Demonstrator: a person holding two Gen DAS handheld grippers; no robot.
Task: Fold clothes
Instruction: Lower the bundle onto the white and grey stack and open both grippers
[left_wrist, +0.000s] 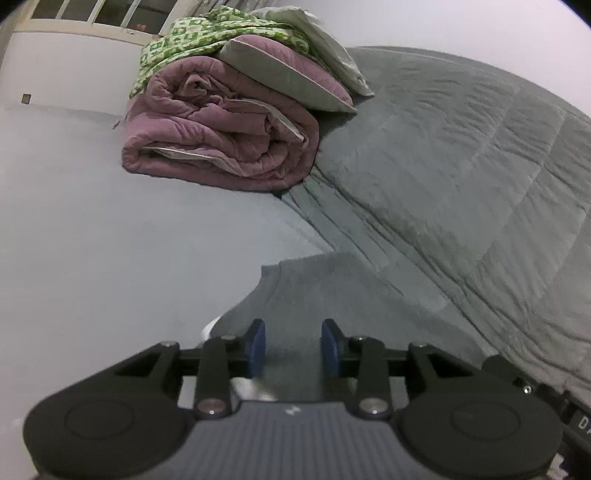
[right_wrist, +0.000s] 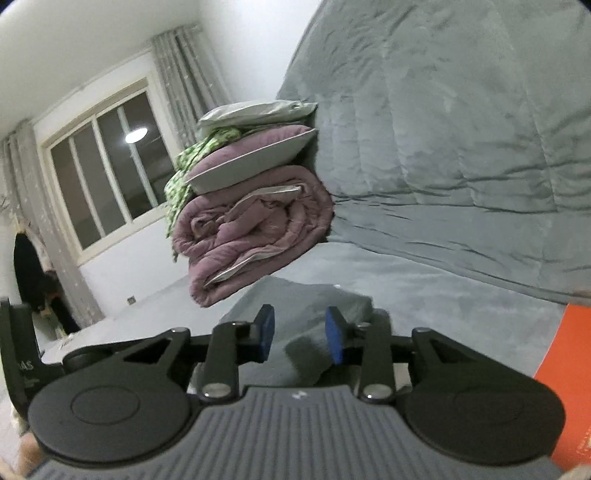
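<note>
A dark grey garment (left_wrist: 314, 291) lies on the pale grey bed sheet (left_wrist: 110, 240), its near end running in between the blue pads (left_wrist: 258, 343) of my left gripper (left_wrist: 294, 341), which is shut on a thick fold of it. A white bit of cloth (left_wrist: 210, 328) shows at the garment's left edge. In the right wrist view the same grey garment (right_wrist: 314, 306) bunches up into a hump between the jaws of my right gripper (right_wrist: 301, 334), which is shut on it. The part of the cloth under both grippers is hidden.
A rolled purple quilt (left_wrist: 221, 140) (right_wrist: 255, 229) stands further along the bed, with pillows and a green patterned cloth (left_wrist: 207, 33) stacked on it. A large grey quilt (left_wrist: 461, 166) (right_wrist: 461, 129) fills the right side. An orange object (right_wrist: 565, 376) sits at the right edge, and a window (right_wrist: 103, 173) is at the left.
</note>
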